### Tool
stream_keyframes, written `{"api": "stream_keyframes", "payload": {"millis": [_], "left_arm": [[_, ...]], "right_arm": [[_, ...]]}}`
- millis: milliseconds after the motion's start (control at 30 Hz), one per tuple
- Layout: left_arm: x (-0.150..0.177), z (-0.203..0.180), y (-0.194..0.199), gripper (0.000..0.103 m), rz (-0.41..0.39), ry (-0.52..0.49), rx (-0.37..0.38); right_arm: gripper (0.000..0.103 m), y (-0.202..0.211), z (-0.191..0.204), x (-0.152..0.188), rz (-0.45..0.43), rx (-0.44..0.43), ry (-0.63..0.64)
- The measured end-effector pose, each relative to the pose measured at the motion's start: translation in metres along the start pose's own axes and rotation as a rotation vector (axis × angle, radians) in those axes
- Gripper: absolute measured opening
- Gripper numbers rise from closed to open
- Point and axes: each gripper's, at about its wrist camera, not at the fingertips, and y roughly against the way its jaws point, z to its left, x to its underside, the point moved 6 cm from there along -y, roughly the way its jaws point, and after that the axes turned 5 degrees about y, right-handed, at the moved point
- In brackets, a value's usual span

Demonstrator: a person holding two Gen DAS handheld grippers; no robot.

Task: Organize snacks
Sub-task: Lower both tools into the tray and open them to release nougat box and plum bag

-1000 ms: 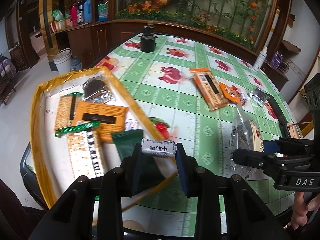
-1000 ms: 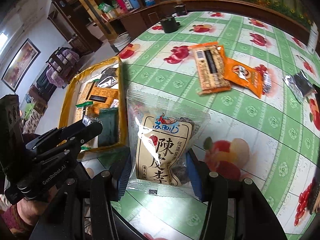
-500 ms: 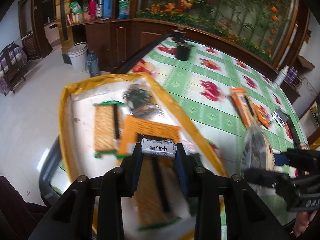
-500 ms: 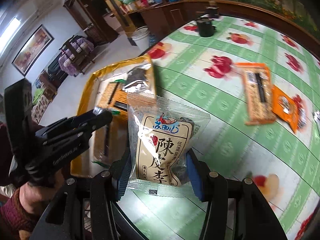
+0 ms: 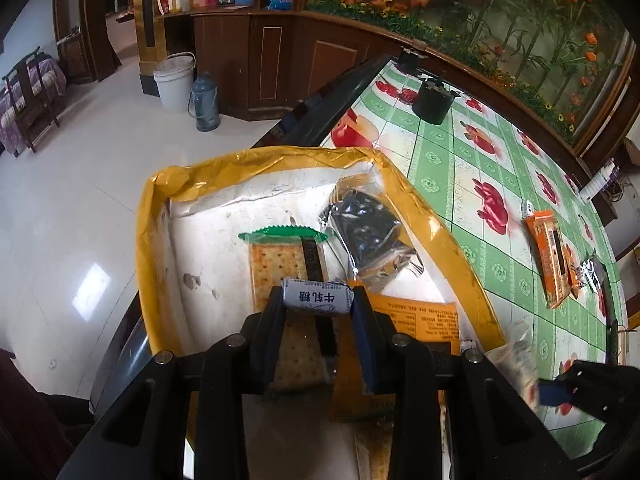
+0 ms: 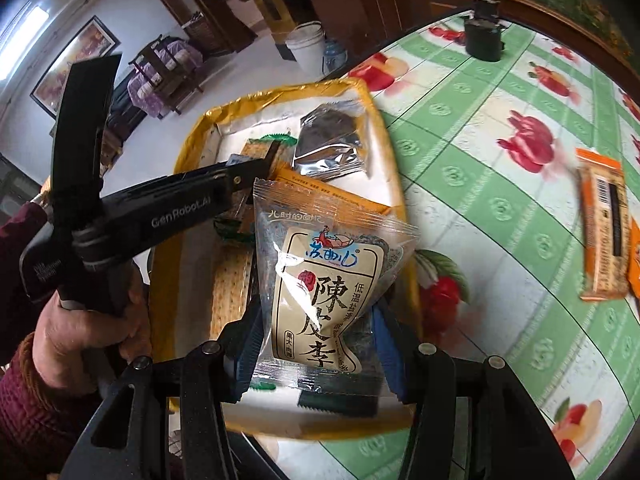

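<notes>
Both grippers loaded and over the tray (image 5: 158, 216) at the counter's (image 5: 460, 184) edge. Your left gripper (image 5: 318, 302) has its jaws clenched on a small wrapped candy (image 5: 317, 300), held above the cracker pack (image 5: 276, 264); your right gripper (image 6: 316, 332) has its jaws grasping the plum bag (image 6: 324, 280) by its lower half, hanging over the tray's near end. Step in hand, as judged: drop both into the tray. Lower each before letting go, so that the candy does not bounce off the wrappers and the light bag does not slide over the rim. Aim the candy at the bare white floor left of the crackers; put the bag down flat toward the near end, where the orange pack (image 6: 320, 196) and the foil pouch (image 6: 328, 144) leave room. Obstacles: the left gripper's arm crosses in front of the bag in the right view, so release one at a time and keep the two apart. Still out on the counter: an orange bar (image 6: 604, 232) and a black pot (image 6: 482, 40), well clear of the tray.
</notes>
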Motion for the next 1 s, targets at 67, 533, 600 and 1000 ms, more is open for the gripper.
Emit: {"api": "stream_keyframes", "payload": {"millis": [67,533,600,1000], "left_arm": [[-0.002,0.000,-0.002,0.032,0.009,-0.006,-0.015],[-0.003,0.001,-0.001,0.035,0.017,-0.022,-0.016],[-0.003,0.000,0.000,0.040,0.012,-0.021,-0.008],[0.001,0.002,0.011,0.058,-0.004,0.031,0.002]], "right_arm": [[0.057,-0.007,0.003,-0.003,0.011,0.000,0.008],[0.059,-0.030,0.016,-0.028,0.026,-0.033,0.025],[0.059,-0.030,0.016,-0.027,0.032,-0.032,0.024],[0.065,-0.008,0.016,-0.019,0.003,-0.052,0.033]]}}
